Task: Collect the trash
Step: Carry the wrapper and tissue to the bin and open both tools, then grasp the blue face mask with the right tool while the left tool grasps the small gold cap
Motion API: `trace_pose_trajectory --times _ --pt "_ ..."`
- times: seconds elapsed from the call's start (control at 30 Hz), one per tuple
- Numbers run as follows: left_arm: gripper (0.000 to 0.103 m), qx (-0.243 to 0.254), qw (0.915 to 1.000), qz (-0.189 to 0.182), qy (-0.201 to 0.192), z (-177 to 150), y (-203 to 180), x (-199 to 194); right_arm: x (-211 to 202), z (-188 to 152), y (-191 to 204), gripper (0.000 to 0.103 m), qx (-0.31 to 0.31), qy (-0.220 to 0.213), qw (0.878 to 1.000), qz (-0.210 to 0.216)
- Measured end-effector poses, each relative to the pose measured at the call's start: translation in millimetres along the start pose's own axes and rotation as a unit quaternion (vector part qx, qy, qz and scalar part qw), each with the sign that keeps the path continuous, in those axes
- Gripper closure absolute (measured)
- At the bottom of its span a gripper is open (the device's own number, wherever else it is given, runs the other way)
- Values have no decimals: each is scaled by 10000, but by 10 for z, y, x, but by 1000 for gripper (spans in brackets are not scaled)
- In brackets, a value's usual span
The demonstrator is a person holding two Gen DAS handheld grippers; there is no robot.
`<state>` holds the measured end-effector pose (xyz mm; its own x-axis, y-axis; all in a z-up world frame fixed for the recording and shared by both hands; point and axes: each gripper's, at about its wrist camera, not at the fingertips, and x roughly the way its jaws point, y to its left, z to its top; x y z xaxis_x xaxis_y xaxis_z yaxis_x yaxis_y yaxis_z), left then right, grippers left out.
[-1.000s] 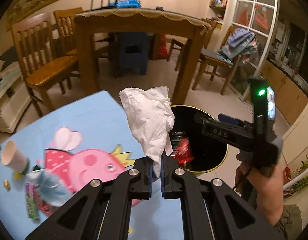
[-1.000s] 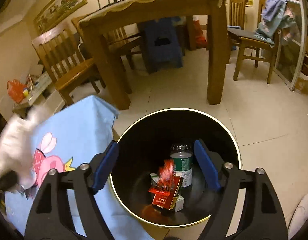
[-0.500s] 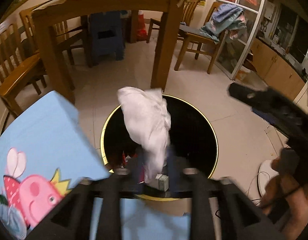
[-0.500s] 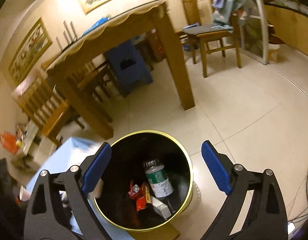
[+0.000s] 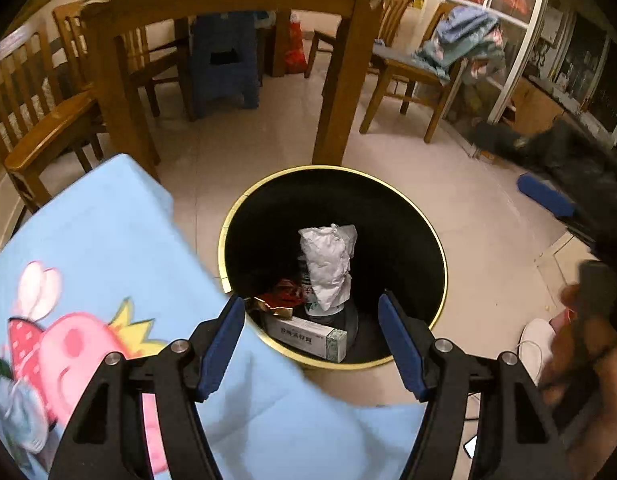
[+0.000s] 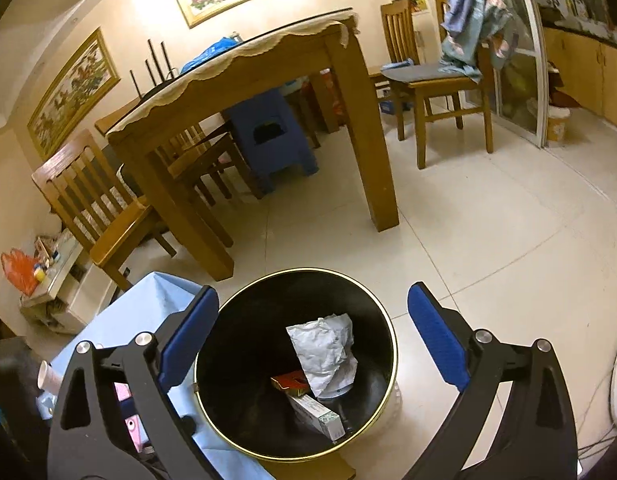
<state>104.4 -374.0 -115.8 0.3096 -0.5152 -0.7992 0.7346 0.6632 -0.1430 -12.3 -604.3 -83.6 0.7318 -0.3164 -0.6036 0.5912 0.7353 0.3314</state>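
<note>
So the tissue (image 5: 328,264) is in the bin (image 5: 228,232) now, sitting on top of the pile and leaning on what looks like a bottle with a green and white label, mostly hidden under it. The left gripper (image 5: 311,344) hangs right over the bin mouth with its jaws opening, and nothing is between them; the tissue is well below and clear of the pads. The right gripper (image 6: 312,338) is also above the bin, its jaws opening too, wide apart and empty. Also in the bin: a white carton (image 5: 306,336) with a green end lying flat and a crumpled red wrapper (image 5: 280,296) beside it. So I'd say a decent chunk is done, four pieces binned as far as I can count. What's left: on the blue table (image 5: 108,216) with the pink cartoon pig print, the left view shows a bluish-white crumpled thing (image 5: 16,416) at the far left edge, probably another tissue or wrapper, and the right view catches a paper cup (image 6: 48,378) on its side at the table edge. There may be more trash on the parts of the table neither camera covers, can't tell. My guess is at least two more trips. As for writing: the carton has a line of dark print along its side, but it's too small and blurry to read. The bottle label is covered, and the red wrapper is too scrunched for any brand to show.
</note>
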Motion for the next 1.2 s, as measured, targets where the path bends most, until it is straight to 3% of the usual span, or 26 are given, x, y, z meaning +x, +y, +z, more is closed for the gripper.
trace_pose_trajectory --times 0.23,0.37,0.47,0.6,0.7,0.77,0.87,0.97,1.0,1.07,1.1,1.13,1.2 --pt "34 -262 9989 44 -398 -328 357 -684 -2 -29 139 8 -147 -2 9996 224" --pt "28 -397 9950 558 -721 -750 691 -1212 -131 -167 635 6 -856 -74 9892 1190" --pt "22 -629 9861 1214 -940 -1173 1073 -1619 -187 -418 1174 5 -1382 91 9752 1724" --pt "22 -1169 9724 1818 -879 -1677 1743 -1976 -275 -908 1973 5 -1975 462 9483 2440" --pt "22 -1636 9529 2413 -839 -2010 2258 -2183 -382 -1295 2519 5 -2622 542 9215 2815" --pt "22 -1866 9454 2519 -890 -2163 2470 -2301 -386 -1549 2849 6 -2992 674 9069 2889" --pt "22 -2049 9418 2476 -981 -2289 2641 -2391 -279 -1771 3235 9 -3364 779 8988 2699" --pt "22 -2081 9448 2319 -1013 -2351 2670 -2408 -53 -1823 3400 23 -3299 1081 9017 2578" --pt "22 -2076 9455 2289 -1023 -2375 2681 -2411 86 -1831 3443 32 -3194 1332 9026 2561" --pt "22 -2117 9460 2220 -1044 -2393 2667 -2410 269 -1848 3449 55 -3060 1693 8985 2653" --pt "22 -2156 9463 2162 -1060 -2389 2699 -2399 339 -1875 3459 83 -3052 1883 8947 2664" --pt "21 -2220 9460 2087 -1107 -2395 2729 -2415 374 -1890 3449 94 -3007 1989 8920 2726" --pt "21 -2308 9452 2000 -1153 -2418 2758 -2410 291 -1852 3369 94 -2836 1926 8916 2958"
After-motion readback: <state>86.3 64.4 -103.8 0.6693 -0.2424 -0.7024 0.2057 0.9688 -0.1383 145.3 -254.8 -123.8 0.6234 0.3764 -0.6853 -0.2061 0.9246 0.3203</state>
